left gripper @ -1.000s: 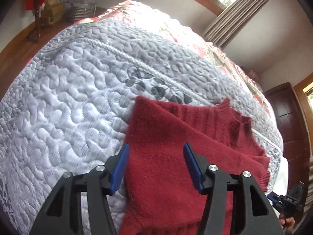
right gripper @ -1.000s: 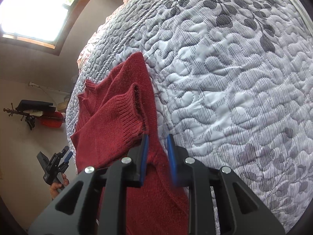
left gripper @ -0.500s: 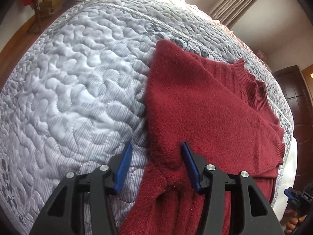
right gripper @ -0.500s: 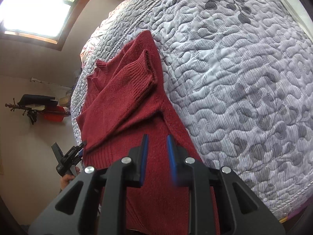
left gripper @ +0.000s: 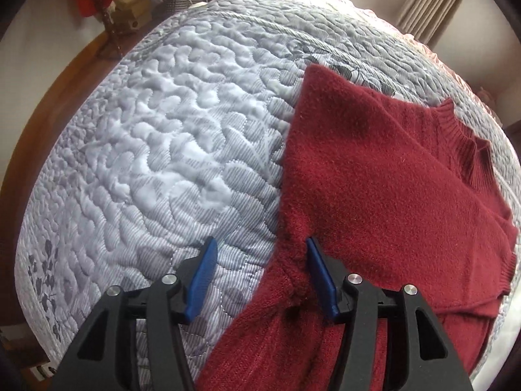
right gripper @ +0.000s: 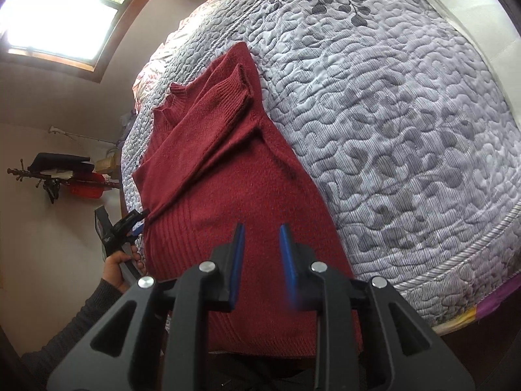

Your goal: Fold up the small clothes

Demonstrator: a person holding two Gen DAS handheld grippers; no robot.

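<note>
Red sweater [left gripper: 384,176] flat on quilted bed [left gripper: 156,150], both sleeves folded in. Left tool [left gripper: 259,260] wide open at sweater's left edge, empty. Right tool [right gripper: 260,241] partly open over its hem, empty

Left gripper [left gripper: 259,268]: blue fingers [left gripper: 203,280] spread wide, nothing between them.
Right gripper [right gripper: 262,257]: blue fingers [right gripper: 237,260] parted with a narrow gap, nothing held.
Left hand [right gripper: 119,265]: wrapped around its gripper's handle, dark sleeve [right gripper: 70,335] behind it.
</note>
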